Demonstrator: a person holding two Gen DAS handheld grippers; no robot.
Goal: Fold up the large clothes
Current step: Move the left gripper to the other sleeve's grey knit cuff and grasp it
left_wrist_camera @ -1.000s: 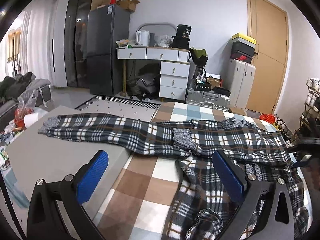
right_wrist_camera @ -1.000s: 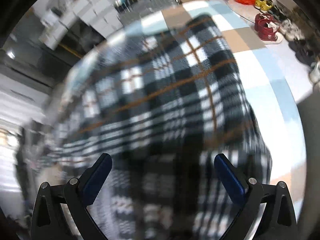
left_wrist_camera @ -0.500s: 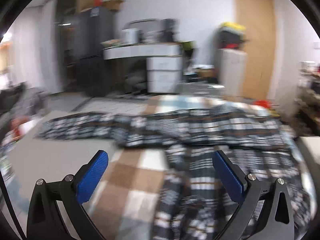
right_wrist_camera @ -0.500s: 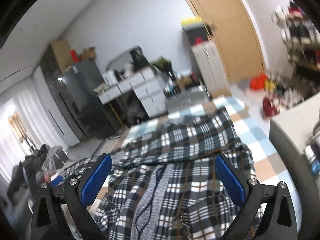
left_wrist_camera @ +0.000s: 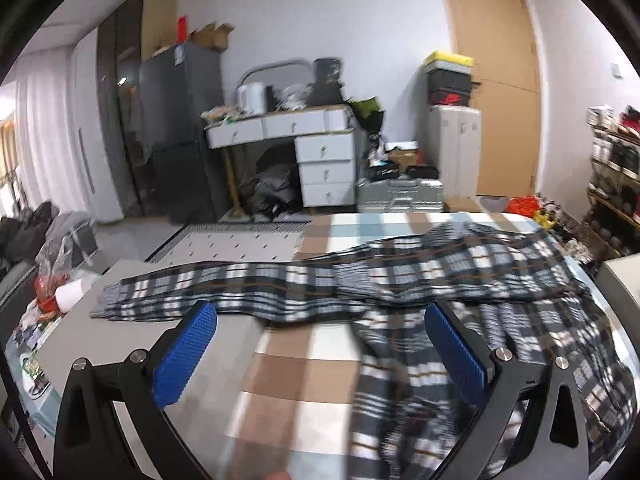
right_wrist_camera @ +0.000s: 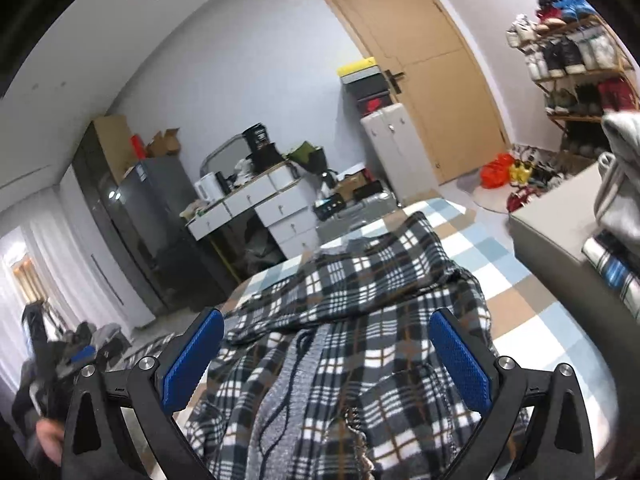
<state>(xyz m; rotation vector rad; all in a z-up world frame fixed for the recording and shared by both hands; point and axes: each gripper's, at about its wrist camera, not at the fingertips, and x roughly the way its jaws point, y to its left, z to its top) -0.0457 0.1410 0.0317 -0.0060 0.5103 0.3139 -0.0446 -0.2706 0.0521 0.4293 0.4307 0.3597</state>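
Left wrist view
Left gripper [left_wrist_camera: 320, 344]: blue-padded fingers [left_wrist_camera: 186, 354] spread wide, nothing between them; held above the bed.
Plaid garment [left_wrist_camera: 420, 276]: black, white and grey check with thin brown lines; spread across a bed with a checked cover [left_wrist_camera: 304, 364]; one sleeve [left_wrist_camera: 192, 292] runs out left onto a grey surface [left_wrist_camera: 120, 336] beside the bed. Edges are smeared by blur, so the exact fold lines cannot be told.
Background: white drawer table [left_wrist_camera: 300, 140] against the far wall, dark refrigerator [left_wrist_camera: 176, 132] to its left, wooden door [left_wrist_camera: 496, 80] at right, silver suitcase [left_wrist_camera: 400, 196] on the floor.

Right wrist view
Right gripper [right_wrist_camera: 326, 354]: blue fingers [right_wrist_camera: 460, 364] set well apart, gripping nothing; poised just above the cloth.
Plaid garment [right_wrist_camera: 384, 292]: bunched and rumpled on the checked cover [right_wrist_camera: 516, 308]; a grey knit lining [right_wrist_camera: 288, 384] shows between the fingers.
Shoe rack [right_wrist_camera: 576, 64]: at the right wall, stacked with shoes.
Grey block [right_wrist_camera: 560, 216]: just beside the bed at right, folded cloth [right_wrist_camera: 616, 184] on top.
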